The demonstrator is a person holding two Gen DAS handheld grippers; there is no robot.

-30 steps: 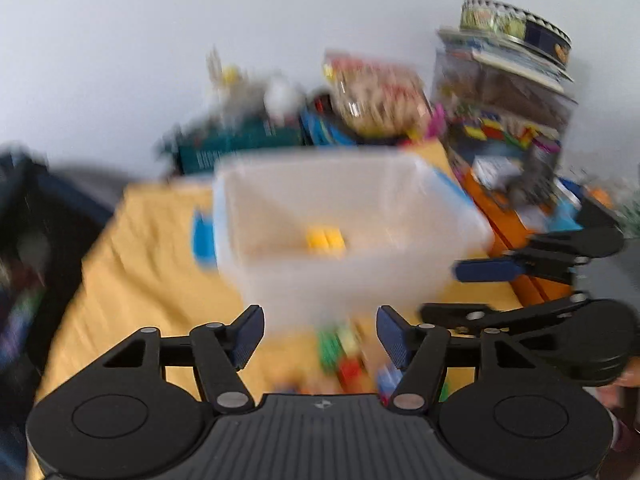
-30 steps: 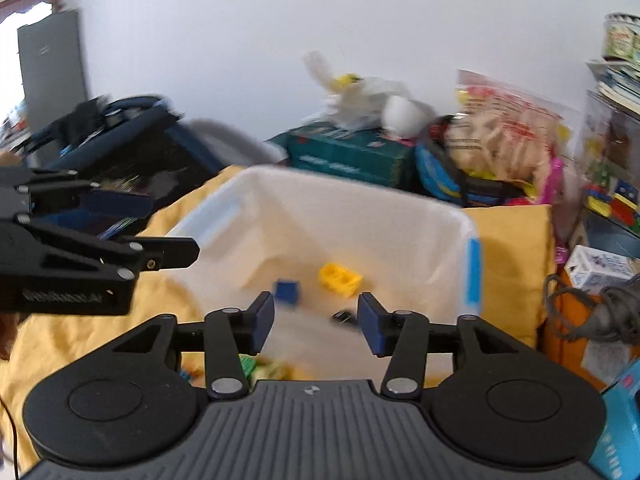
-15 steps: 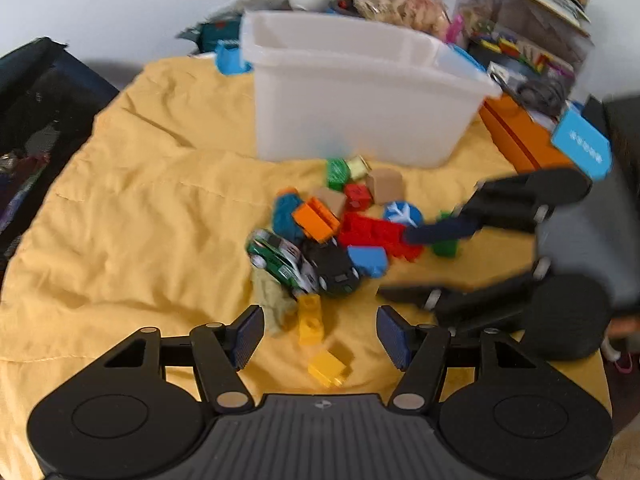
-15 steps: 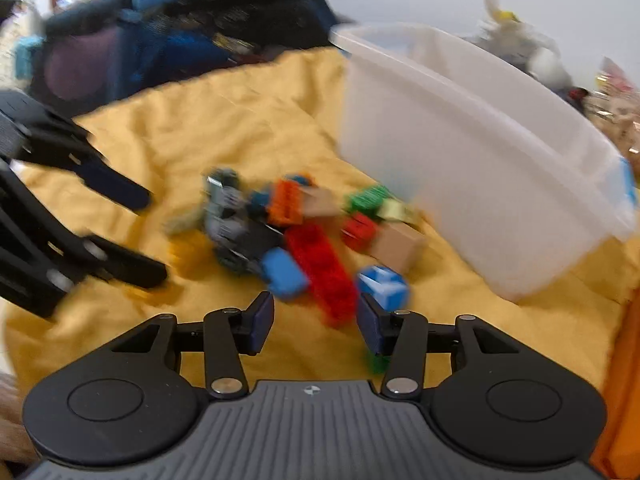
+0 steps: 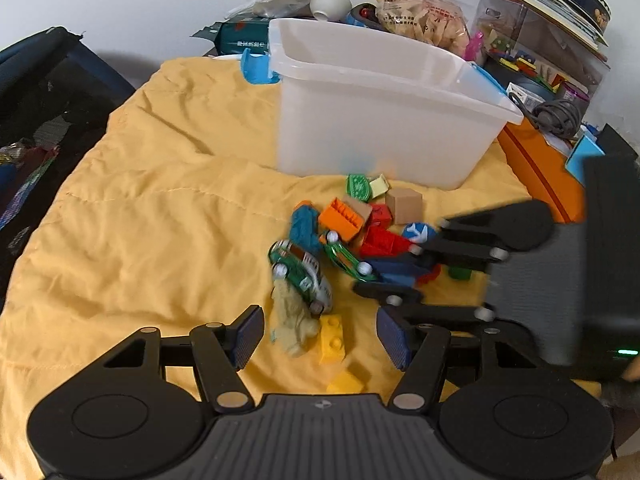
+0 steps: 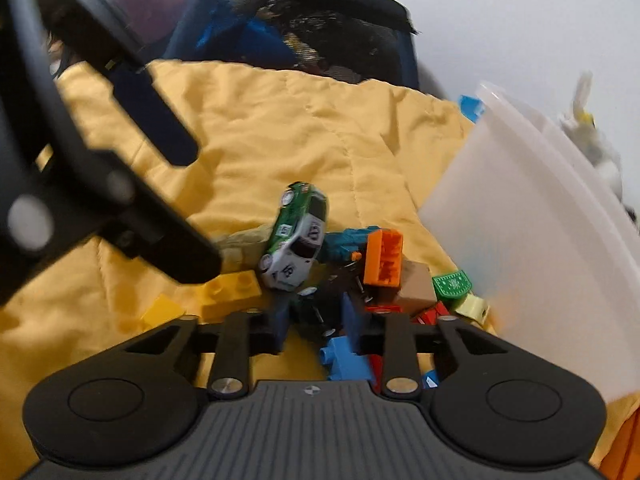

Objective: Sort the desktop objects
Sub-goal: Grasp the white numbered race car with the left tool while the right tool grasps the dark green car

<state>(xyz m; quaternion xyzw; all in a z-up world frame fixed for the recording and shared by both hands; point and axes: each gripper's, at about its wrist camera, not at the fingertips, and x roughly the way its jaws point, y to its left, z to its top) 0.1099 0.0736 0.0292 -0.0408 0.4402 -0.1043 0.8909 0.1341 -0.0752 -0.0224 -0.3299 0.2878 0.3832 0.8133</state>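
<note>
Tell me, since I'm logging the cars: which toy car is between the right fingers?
The dark car, flipped with its green underside and wheels showing; the right fingers are closing around it. The green-and-white car lies free beyond.

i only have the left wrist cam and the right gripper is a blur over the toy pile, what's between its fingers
Observer: In the right wrist view the right gripper has its jaws closing on a dark toy car. The car sits between the pads, which look to be against its sides.
Operator: anything close enough to get dragged along
Observer: A light blue brick lies just on the near side of the fingers, below the car and not between the pads.
Operator: and the other car
Observer: The green and white car lies beyond the fingertips, outside the grip. Its numbered white roof and bonnet face that camera.
</note>
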